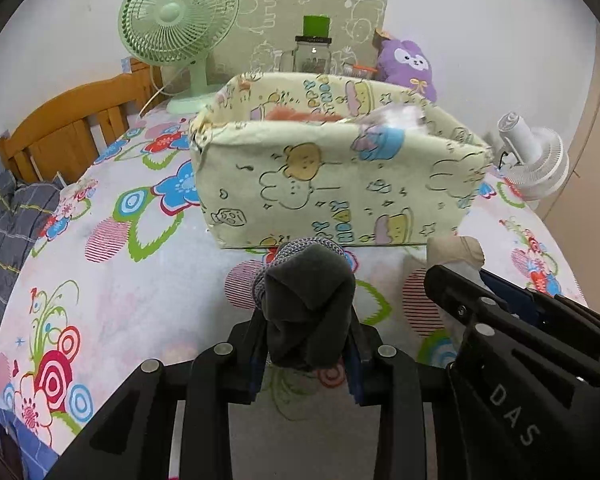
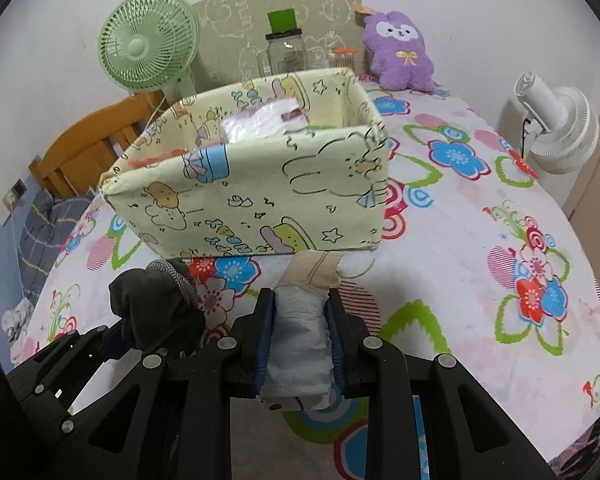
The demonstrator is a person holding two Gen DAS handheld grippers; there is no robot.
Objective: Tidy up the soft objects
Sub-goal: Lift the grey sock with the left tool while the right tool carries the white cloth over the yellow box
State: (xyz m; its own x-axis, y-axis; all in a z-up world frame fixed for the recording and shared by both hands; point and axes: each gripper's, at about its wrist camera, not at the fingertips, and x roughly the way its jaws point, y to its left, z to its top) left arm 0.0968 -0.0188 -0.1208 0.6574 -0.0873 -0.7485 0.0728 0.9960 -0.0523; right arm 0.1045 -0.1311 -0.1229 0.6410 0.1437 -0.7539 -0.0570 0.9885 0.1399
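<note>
A pale yellow fabric storage box point(image 1: 332, 184) with cartoon bunny prints stands on the flowered bed sheet; it also shows in the right wrist view point(image 2: 260, 196). Inside it lie a clear plastic-wrapped soft pack point(image 2: 264, 122) and something orange point(image 1: 296, 114). My left gripper point(image 1: 306, 344) is shut on a rolled dark grey sock point(image 1: 308, 300), just in front of the box. My right gripper point(image 2: 300, 320) is shut on a pale grey-white rolled soft bundle point(image 2: 298, 336) with a beige end, also in front of the box. Each gripper appears in the other's view.
A green desk fan point(image 1: 178, 24), a glass jar point(image 1: 312, 56) and a purple plush bunny point(image 2: 398, 52) stand behind the box. A white fan point(image 2: 556, 124) is at the right bed edge. A wooden headboard point(image 1: 68, 128) and grey bedding point(image 1: 12, 216) are on the left.
</note>
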